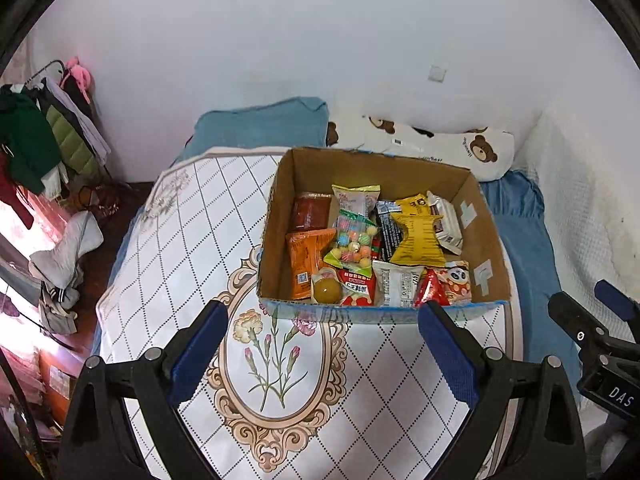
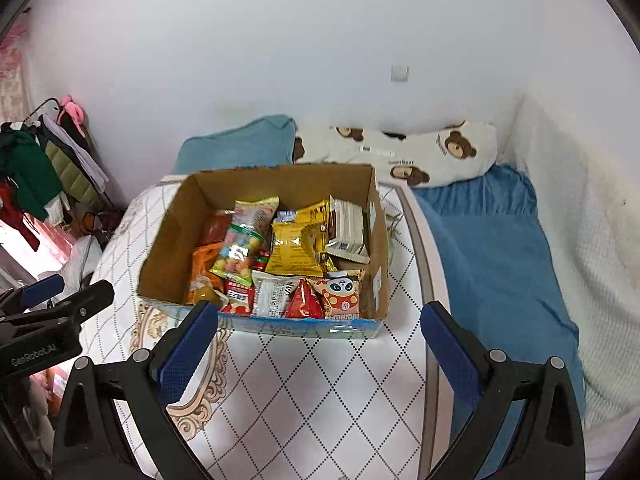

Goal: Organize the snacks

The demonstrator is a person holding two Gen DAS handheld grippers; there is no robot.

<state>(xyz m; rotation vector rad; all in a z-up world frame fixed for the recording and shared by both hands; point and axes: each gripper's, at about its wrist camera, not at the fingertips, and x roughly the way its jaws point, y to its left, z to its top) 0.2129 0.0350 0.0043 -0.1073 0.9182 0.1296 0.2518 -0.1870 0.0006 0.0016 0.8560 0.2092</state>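
Observation:
An open cardboard box (image 1: 308, 168) (image 2: 168, 232) stands on a small table and holds several snack packets. Among them are a yellow bag (image 1: 418, 238) (image 2: 296, 250), a clear bag of coloured candy balls (image 1: 354, 242) (image 2: 238, 250), an orange packet (image 1: 306, 260), a panda packet (image 1: 456, 280) (image 2: 340, 290) and a jelly cup (image 1: 326, 290). My left gripper (image 1: 326, 322) hangs open just in front of the box, with nothing between its fingers. My right gripper (image 2: 320, 320) is open too, close to the box's front right corner, and holds nothing.
The table (image 1: 192, 216) (image 2: 320, 380) has a white diamond-patterned cloth with a flower oval. A bed with a blue sheet (image 2: 500, 260) and a bear-print pillow (image 1: 480, 148) lies behind and to the right. A clothes rack (image 1: 44, 132) stands at the left wall.

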